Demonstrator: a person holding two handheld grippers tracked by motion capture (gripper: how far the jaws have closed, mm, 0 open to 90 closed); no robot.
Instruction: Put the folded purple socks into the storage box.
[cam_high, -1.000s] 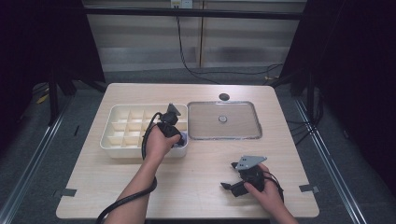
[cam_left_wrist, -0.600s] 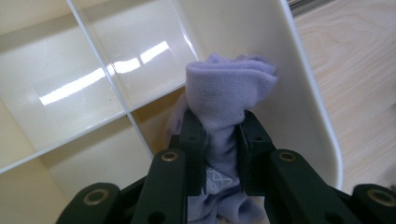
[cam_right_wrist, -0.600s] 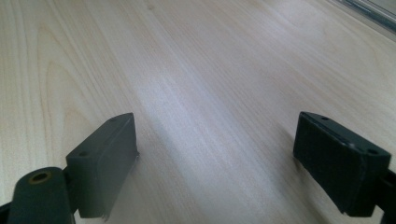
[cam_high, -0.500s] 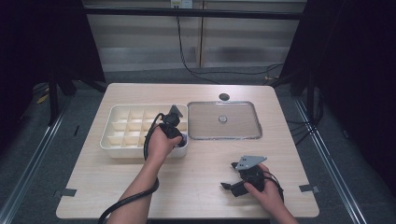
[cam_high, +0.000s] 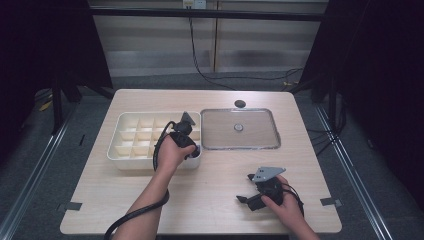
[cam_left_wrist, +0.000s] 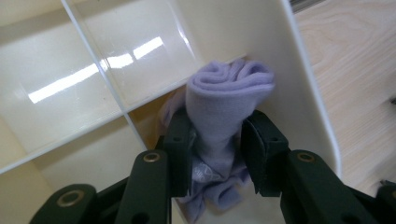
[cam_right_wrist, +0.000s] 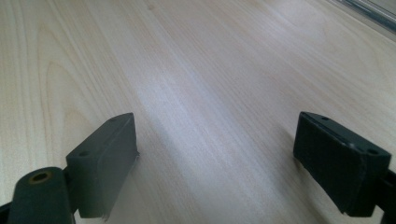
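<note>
Worktop (cam_high: 210, 195) edges show on all sides from the high view, with bare wood across its near half. A divided tray (cam_high: 131, 142) sits left of centre, its right wall just beside a shallow metal pan (cam_high: 220, 142). The left gripper (cam_high: 192, 146) points down into the tray's near right corner cell, the forearm coming in from the bottom edge and the cable looping back beside it. The right gripper (cam_high: 244, 196) lies low on open wood near the front right edge, well apart from tray and pan, the hand wrapped round its body.

From the left gripper view, a rolled lilac cloth (cam_left_wrist: 229, 107) stands in the corner cell, close against the tray's outer wall and a divider, so there is little room beside it. The jaws have just been opening; they flank the roll, and whether the pads still press it I cannot tell.

From the right gripper view, the jaws stand wide apart over bare wood with nothing between them, and the pan's rim (cam_right_wrist: 369, 11) crosses the far corner.
</note>
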